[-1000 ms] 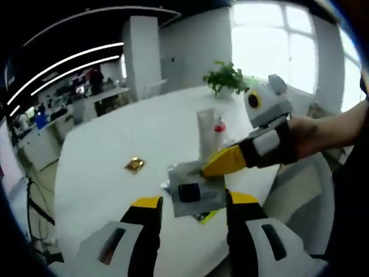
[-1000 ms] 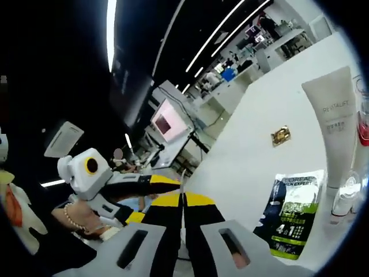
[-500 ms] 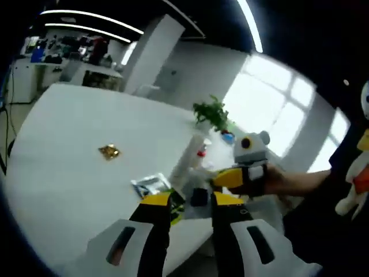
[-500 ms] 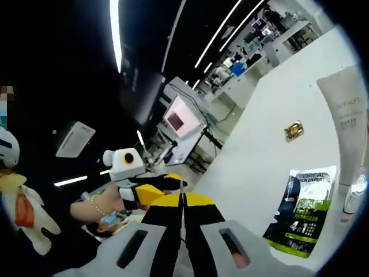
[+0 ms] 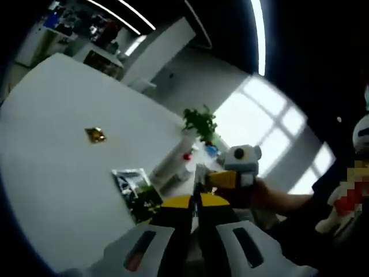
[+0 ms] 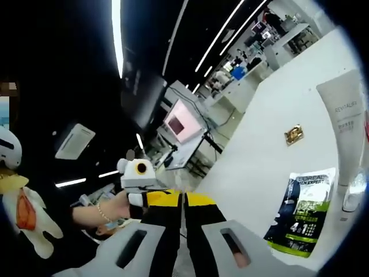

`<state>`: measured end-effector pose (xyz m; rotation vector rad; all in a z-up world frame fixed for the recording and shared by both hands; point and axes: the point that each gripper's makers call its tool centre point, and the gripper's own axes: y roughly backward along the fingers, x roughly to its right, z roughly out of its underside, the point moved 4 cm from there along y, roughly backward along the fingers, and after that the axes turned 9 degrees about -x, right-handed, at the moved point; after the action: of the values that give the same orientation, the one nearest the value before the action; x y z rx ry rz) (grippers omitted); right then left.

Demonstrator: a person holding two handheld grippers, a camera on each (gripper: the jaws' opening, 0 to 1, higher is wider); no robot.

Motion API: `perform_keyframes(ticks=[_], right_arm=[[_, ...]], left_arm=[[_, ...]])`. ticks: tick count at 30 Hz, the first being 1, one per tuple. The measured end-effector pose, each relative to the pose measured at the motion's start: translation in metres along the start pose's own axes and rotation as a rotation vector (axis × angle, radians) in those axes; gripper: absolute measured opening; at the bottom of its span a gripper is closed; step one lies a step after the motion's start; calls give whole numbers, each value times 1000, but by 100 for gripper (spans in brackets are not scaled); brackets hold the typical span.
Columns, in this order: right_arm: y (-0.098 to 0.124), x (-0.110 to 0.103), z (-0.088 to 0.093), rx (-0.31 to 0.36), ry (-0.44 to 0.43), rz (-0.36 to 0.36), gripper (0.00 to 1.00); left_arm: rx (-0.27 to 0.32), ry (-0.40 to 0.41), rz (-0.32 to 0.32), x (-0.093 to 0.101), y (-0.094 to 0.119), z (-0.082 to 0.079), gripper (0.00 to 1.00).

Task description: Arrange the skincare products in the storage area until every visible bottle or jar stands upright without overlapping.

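Two grippers meet off the edge of the white table (image 6: 271, 133), each with its fingers pressed together on a thin sheet or packet edge I cannot identify: left gripper (image 5: 195, 203), right gripper (image 6: 183, 199). Just beside the green-and-black sachet (image 6: 301, 209), which lies flat, stands the white tube (image 6: 345, 124). I judge a careless return sweep could topple that tube.

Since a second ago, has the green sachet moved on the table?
No. In the right gripper view the green sachet keeps its spot beside the white tube, below the gold wrapper.
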<state>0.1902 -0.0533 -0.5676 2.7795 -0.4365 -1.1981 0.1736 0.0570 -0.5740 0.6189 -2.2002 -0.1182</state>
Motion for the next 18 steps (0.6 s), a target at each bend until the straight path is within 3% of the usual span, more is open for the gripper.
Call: perform_keyframes(ticks=[2, 5, 12, 16, 18], right_arm=[[4, 2, -2, -17, 63, 65, 6], [6, -7, -9, -9, 79, 60, 9], [2, -16, -25, -23, 155, 117, 8], [-4, -21, -26, -82, 268, 167, 4], [-9, -23, -25, -134, 365, 209, 3]], left_arm=[[46, 36, 6, 3, 2, -5, 5], [102, 100, 39, 9, 5, -10, 5], [126, 180, 78, 6, 11, -5, 5], [138, 203, 86, 5, 17, -1, 5], [137, 212, 82, 7, 18, 1, 5]])
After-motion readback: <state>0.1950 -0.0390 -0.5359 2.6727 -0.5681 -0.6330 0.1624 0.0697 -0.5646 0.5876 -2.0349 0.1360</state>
